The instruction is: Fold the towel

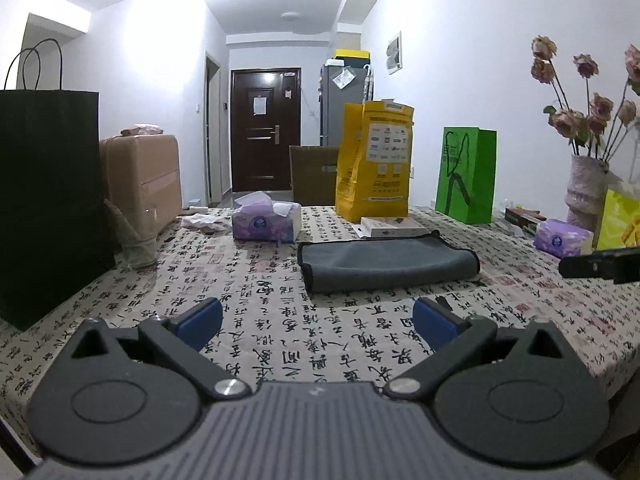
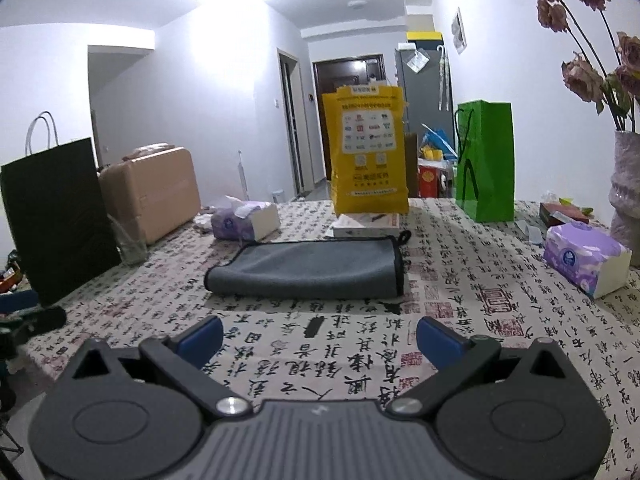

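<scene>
Lying folded on the table covered by a cream cloth printed with black calligraphy (image 1: 256,292), the grey microfibre towel with black edging (image 1: 384,262) rests ahead of both grippers, apart from each. In the right wrist view the same towel (image 2: 308,270) shows its rounded fold toward the camera and a small black loop at its far right corner. The left gripper (image 1: 318,320) hovers above the cloth with its blue-padded fingers (image 1: 200,318) spread wide, holding nothing. The right gripper (image 2: 320,338) is likewise spread wide and empty over the cloth. Just behind the towel lies a flat white box (image 1: 394,227), and behind that stands a tall yellow paper bag (image 1: 374,164). A green paper bag (image 1: 466,174) stands to its right, a purple tissue pack (image 1: 266,222) to its left, and a black paper bag (image 1: 46,200) at the table's left edge.
</scene>
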`<control>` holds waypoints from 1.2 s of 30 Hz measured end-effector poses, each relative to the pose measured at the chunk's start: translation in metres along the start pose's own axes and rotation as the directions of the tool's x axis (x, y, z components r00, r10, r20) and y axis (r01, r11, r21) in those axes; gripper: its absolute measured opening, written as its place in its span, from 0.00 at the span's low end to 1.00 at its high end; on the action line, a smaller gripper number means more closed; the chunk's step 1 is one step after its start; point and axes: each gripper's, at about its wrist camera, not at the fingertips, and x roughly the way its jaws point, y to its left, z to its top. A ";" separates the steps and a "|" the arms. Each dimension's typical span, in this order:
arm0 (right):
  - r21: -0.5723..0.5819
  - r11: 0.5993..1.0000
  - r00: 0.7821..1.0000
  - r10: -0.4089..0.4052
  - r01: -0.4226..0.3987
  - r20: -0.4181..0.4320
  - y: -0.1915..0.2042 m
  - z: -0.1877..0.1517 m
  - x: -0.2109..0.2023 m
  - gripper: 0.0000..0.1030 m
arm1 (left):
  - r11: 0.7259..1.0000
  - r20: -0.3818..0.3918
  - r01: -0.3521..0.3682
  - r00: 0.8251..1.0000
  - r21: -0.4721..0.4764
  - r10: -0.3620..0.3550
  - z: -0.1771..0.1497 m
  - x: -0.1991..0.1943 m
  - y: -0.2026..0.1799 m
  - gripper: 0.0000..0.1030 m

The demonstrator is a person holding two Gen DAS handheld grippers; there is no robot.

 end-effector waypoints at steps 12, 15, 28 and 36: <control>-0.025 1.000 1.000 0.018 -0.018 -0.004 0.015 -0.020 -0.018 1.00 | 1.000 -0.005 -0.020 1.000 0.000 0.020 -0.016 -0.017 0.002 1.00; -0.028 0.999 1.000 0.023 -0.023 0.000 0.017 -0.023 -0.023 1.00 | 0.999 0.002 -0.032 0.999 -0.008 0.032 -0.016 -0.020 0.004 1.00; -0.047 0.998 0.999 0.041 -0.042 -0.020 0.031 -0.038 -0.037 1.00 | 1.000 -0.014 -0.026 1.000 -0.014 0.025 -0.024 -0.043 -0.001 1.00; -0.049 0.997 0.998 0.054 -0.056 -0.041 0.039 -0.050 -0.047 1.00 | 0.999 -0.041 0.002 0.999 -0.032 -0.004 -0.033 -0.056 -0.010 1.00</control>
